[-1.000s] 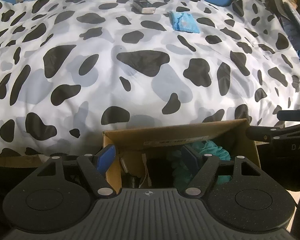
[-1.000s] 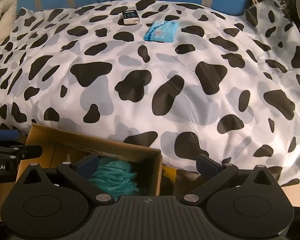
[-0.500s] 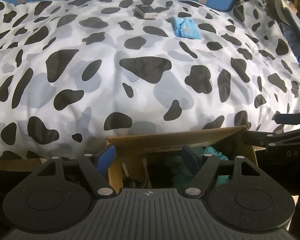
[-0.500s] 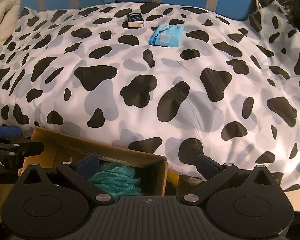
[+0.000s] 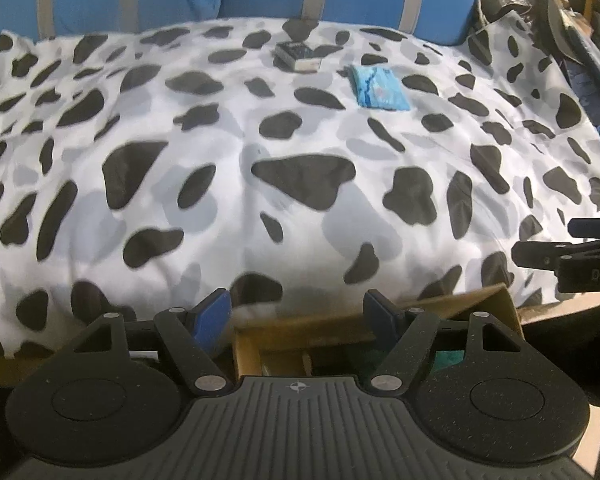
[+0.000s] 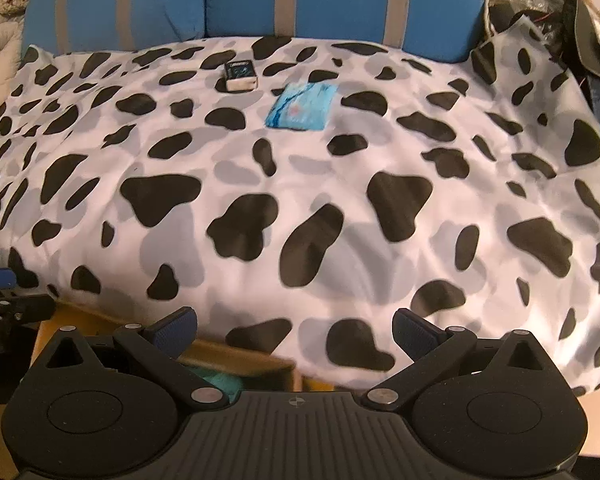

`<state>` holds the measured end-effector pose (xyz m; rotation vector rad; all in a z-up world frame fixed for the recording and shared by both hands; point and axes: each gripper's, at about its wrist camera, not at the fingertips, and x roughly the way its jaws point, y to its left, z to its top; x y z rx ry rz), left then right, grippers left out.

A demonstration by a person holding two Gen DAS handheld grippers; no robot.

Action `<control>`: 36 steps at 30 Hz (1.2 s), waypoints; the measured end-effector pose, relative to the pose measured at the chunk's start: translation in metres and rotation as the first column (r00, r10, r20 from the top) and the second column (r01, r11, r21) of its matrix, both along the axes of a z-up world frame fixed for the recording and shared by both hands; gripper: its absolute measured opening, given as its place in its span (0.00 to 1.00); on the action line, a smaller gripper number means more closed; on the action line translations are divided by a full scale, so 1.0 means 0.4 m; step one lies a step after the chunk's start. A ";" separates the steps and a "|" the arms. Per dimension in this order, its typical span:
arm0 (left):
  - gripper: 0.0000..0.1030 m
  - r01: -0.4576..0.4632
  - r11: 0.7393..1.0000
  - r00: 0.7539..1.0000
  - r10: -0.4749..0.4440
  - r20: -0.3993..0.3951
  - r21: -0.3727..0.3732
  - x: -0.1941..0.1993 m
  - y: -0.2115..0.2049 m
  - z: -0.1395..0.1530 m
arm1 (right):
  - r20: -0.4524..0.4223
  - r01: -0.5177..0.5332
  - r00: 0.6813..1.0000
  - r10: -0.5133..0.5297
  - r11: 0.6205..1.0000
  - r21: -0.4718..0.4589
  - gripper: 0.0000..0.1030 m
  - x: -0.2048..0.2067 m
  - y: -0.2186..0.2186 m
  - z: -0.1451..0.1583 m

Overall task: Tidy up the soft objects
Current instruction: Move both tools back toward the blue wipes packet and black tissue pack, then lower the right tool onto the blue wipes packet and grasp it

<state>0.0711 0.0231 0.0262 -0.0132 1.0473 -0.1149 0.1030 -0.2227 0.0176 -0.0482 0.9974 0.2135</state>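
Note:
A light blue soft packet lies far back on the cow-print bed cover; it shows in the right wrist view too. A cardboard box sits at the bed's near edge, with a teal soft item inside, mostly hidden behind the grippers. My left gripper is open and empty above the box. My right gripper is open and empty, over the box's right end.
A small dark box with a white side lies near the packet, also in the right wrist view. Blue cushions with grey stripes stand at the back. Bags and clutter are piled at the right.
Both grippers have risen and tilted up; the box has slid lower in both views and more of the bed and cushions shows. Both stay open and empty.

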 end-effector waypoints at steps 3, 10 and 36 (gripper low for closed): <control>0.70 0.008 1.000 1.000 -0.008 0.020 0.000 0.019 0.002 0.002 | 0.010 -0.001 1.000 0.001 1.000 0.002 1.00 0.015 -0.004 0.001; 0.70 0.019 1.000 0.998 -0.018 0.054 -0.019 0.069 0.007 0.003 | 0.039 -0.014 0.999 0.014 1.000 0.003 1.00 0.058 0.002 0.006; 0.70 0.007 1.000 0.995 -0.006 0.095 -0.011 0.255 0.040 -0.001 | 0.095 -0.046 0.994 0.048 0.999 -0.018 1.00 0.284 0.032 -0.020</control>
